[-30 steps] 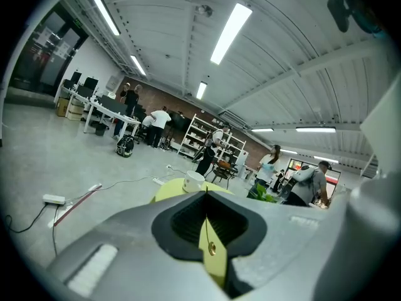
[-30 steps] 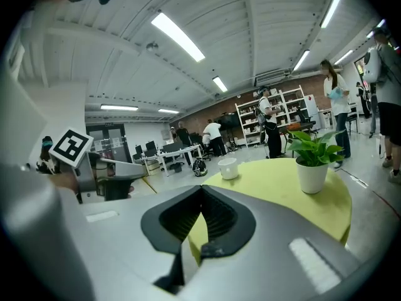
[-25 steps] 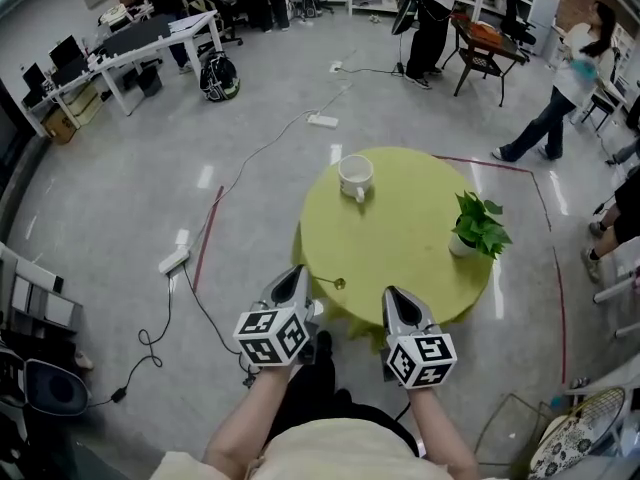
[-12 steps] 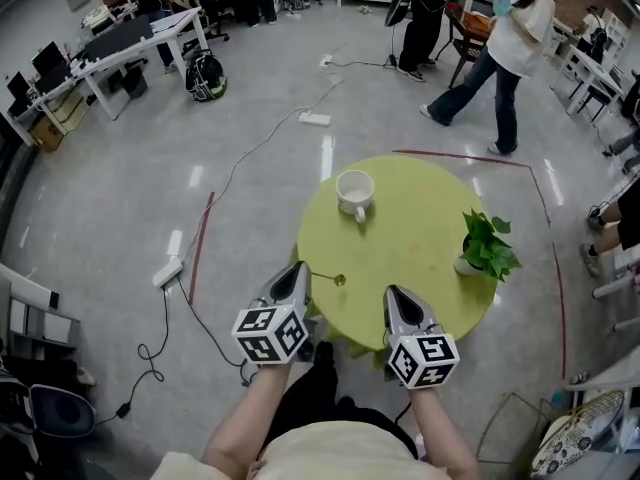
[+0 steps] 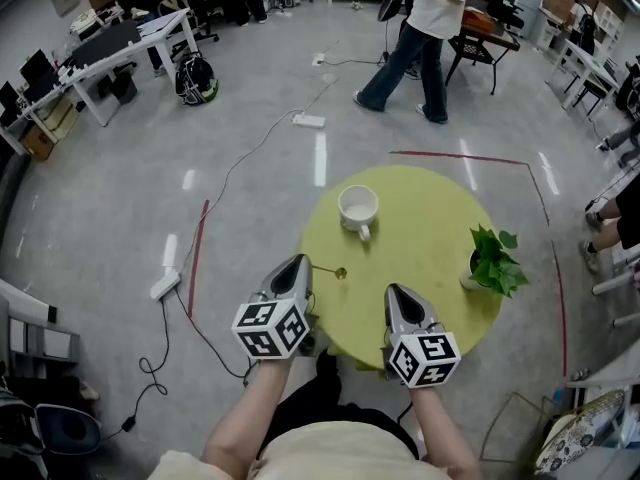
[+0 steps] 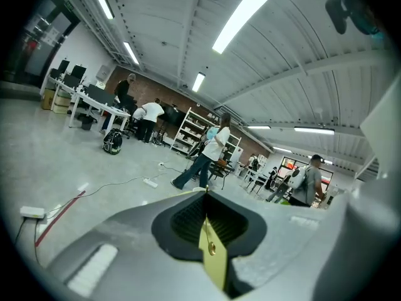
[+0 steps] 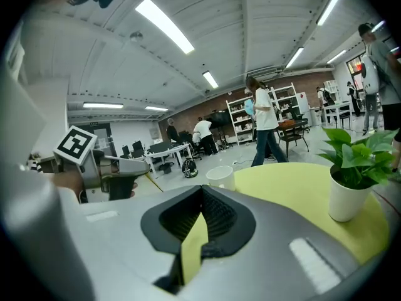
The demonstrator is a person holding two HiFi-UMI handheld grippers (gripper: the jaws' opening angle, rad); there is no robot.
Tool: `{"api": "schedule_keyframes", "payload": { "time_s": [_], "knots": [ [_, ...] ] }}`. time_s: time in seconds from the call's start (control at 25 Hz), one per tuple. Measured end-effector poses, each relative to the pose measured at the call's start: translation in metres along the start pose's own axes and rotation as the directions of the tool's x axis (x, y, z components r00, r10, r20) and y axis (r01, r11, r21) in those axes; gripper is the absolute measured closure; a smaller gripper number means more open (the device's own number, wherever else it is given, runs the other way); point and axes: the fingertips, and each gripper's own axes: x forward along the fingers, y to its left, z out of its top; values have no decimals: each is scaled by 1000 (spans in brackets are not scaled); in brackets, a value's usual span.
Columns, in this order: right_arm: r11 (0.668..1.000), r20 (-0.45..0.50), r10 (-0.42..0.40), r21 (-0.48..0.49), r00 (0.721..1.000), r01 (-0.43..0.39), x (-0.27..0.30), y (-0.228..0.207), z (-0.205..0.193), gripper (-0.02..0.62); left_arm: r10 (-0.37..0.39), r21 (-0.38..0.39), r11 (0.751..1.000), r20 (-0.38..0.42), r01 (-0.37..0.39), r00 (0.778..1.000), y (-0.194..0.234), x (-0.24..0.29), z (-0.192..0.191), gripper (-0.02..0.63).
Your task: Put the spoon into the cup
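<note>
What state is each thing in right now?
Spoon: gripped by handle, over table, outside cup.
Cup: upright, looks empty.
Plant: upright.
Left gripper: shut on spoon.
Right gripper: shut, empty.

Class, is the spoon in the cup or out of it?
Out: the left tongs hold the spoon over the table, short of the cup.

Grey claws (image 5: pixel 299 262) (image 5: pixel 392 291) (cream shirt (image 5: pixel 330 454), perhaps)

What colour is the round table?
The table is yellow-green. The head view shows it best.
</note>
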Motion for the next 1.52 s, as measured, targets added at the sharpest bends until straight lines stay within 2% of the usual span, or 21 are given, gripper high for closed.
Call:
{"api": "schedule_keyframes", "payload": {
  "time_s": [0.72,1.52],
  "knots": [
    [995,-22,-88,34,996,89,48,-15,3,595,-89,-33,996,-20,89,996,12,66,37,601],
    [997,-16,-80,6,997,80,70,-34,24,595,-103,-11,995,15,103,995,-2,117,75,601]
  ]
}}
